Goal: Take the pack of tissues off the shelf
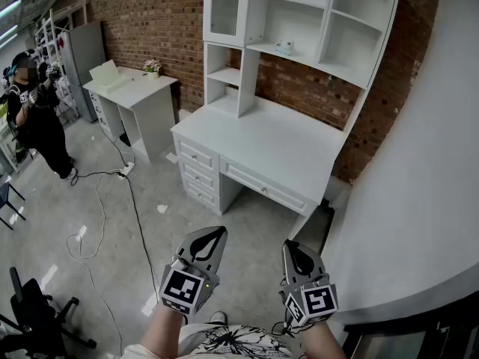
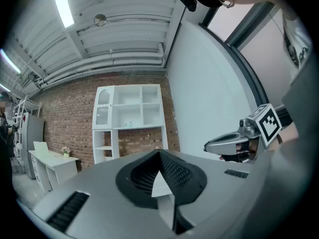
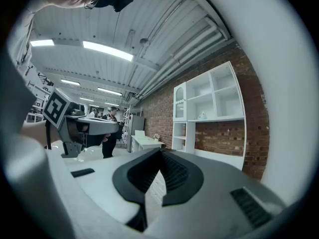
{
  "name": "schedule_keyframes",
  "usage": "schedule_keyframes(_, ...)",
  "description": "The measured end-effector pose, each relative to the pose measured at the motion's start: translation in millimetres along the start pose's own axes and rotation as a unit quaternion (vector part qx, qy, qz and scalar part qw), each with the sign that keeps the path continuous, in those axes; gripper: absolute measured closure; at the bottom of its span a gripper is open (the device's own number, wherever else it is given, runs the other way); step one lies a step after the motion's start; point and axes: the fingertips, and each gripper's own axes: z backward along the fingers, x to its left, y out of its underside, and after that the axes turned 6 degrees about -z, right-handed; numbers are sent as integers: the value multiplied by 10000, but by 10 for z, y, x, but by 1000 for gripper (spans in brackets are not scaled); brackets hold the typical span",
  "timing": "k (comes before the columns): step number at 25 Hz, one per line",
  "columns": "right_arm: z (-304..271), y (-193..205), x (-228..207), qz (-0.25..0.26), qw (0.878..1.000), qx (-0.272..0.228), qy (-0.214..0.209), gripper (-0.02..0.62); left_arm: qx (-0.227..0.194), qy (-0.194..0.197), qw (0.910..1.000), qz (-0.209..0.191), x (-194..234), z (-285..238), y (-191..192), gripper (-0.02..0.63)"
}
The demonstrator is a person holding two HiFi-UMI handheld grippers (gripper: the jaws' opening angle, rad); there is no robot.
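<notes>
Detail on the pack of tissues (image 1: pixel 285 48) is lost: a small pale lump on the middle shelf of the white shelf unit (image 1: pixel 247 81) against the brick wall (image 1: pixel 299 88). Well short of that unit, I hold left gripper (image 1: pixel 212 239) and right gripper (image 1: pixel 293 248) clenched on nothing, smooth grey shells around ribbed black pads (image 2: pixel 174 171).

pack of tissues (image 1: pixel 284 48): too small to make out (pale speck) | chair (image 1: pixel 30 310): cut by edge
</notes>
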Motion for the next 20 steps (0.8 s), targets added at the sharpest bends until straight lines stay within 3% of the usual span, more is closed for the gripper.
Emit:
schedule_keyframes(10,-216,61,16,-84,9999,139,-59,589,-13,226,9997,-60,64,-177,17,591)
schedule_keyframes(20,-933,87,201,-99,9997,216,-48,589,43,265,9992,-280,679,-261,113,591)
